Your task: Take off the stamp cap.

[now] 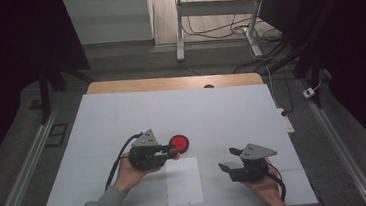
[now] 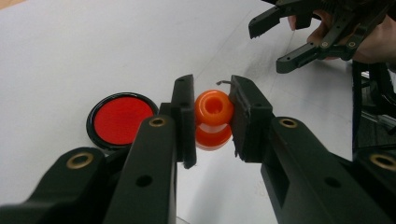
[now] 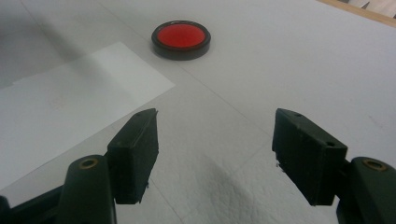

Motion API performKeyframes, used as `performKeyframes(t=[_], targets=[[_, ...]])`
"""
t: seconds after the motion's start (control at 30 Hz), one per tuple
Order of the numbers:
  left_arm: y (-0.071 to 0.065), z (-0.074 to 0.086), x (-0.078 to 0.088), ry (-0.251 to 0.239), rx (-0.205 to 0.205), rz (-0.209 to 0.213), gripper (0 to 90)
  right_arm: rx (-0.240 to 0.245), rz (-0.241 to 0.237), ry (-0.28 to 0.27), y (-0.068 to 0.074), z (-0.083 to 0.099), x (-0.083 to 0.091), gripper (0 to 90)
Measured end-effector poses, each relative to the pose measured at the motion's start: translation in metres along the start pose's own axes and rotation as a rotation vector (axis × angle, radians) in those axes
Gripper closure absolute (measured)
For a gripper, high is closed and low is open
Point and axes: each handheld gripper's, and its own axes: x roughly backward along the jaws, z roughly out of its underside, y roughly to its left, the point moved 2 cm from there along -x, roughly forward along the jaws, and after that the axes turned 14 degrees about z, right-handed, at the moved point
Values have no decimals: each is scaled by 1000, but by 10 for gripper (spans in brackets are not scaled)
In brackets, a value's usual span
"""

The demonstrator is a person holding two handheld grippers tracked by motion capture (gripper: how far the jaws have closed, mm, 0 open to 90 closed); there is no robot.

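My left tongs [image 2: 212, 119] grip orange spool [image 2: 213, 119] | red disc [image 2: 122, 120] just beside them | my right tongs [image 3: 215, 154] gape, nothing between

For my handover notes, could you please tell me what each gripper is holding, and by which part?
The left gripper pinches a small orange knob-shaped piece by its two sides. The right gripper holds nothing.
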Motion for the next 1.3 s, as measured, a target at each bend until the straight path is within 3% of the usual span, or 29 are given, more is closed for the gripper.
performKeyframes(t=[0.77, 1.3], targets=[[-1, 0, -2, 4, 0, 7, 722, 57, -57, -2, 30, -10, -19, 313], [-1, 0, -5, 12, -4, 12, 722, 76, -80, 0, 41, -14, -26, 314]])
